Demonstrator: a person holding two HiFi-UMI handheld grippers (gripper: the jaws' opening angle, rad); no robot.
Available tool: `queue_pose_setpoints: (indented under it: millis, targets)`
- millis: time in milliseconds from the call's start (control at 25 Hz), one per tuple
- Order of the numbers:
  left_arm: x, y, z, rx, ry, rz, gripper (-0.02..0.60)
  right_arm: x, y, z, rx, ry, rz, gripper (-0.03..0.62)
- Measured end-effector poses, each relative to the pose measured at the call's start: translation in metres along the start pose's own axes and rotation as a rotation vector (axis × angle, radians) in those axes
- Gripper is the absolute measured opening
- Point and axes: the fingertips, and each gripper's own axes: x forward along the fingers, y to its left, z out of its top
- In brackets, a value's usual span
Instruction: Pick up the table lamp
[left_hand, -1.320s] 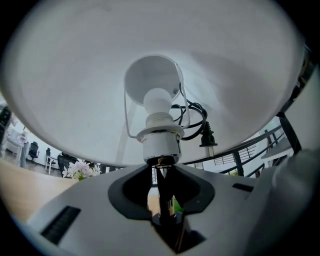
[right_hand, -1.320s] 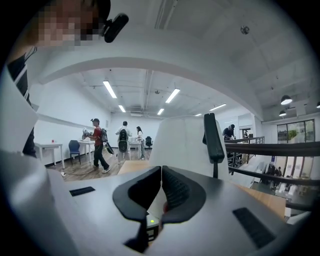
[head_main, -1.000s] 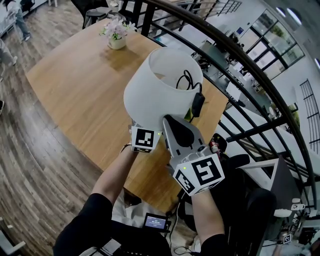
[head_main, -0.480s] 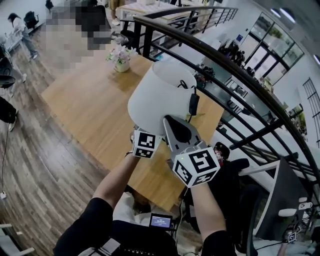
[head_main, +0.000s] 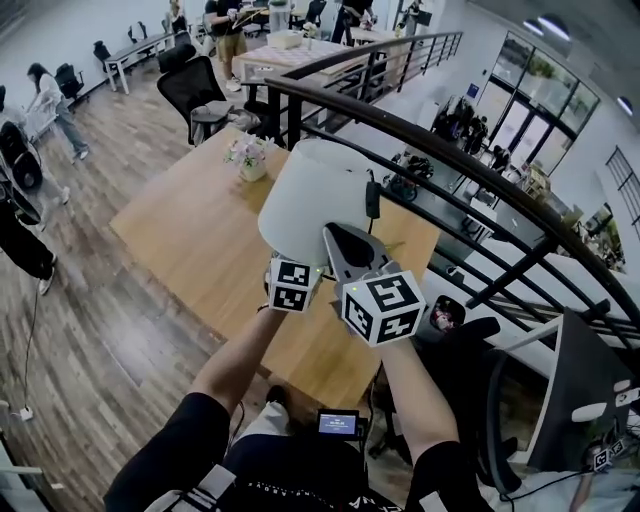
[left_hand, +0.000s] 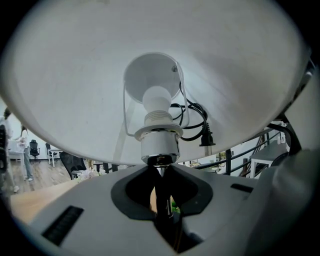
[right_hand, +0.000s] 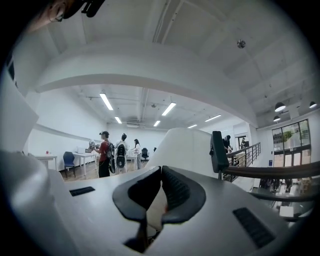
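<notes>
Currently the lamp (head_main: 318, 205) hangs clear above the bench (head_main: 190, 230), left tool (left_hand: 159, 169) clamped on its stem (left_hand: 161, 197), right tool (right_hand: 161, 170) closed, seemingly empty; keep stem upright, cord (left_hand: 192, 116) trailing free.

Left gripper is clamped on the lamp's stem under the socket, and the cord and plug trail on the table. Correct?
No. The left gripper, its jaws just closing further, is shut on the table lamp at its stem under the socket, but the cord and plug sit inside the shade, not on the table. The left gripper view shows it.
</notes>
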Motion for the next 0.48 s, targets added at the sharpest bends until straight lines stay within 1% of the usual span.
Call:
queue_pose_setpoints:
  millis: [240, 480]
  targets:
    - [-0.012, -0.009, 0.018, 0.002, 0.006, 0.001, 0.075, -0.016, 0.002, 0.018, 0.009, -0.035, 0.015, 0.032]
    - [-0.036, -0.026, 0.023, 0.009, 0.015, 0.007, 0.075, -0.042, 0.018, 0.023, -0.019, -0.050, 0.029, 0.032]
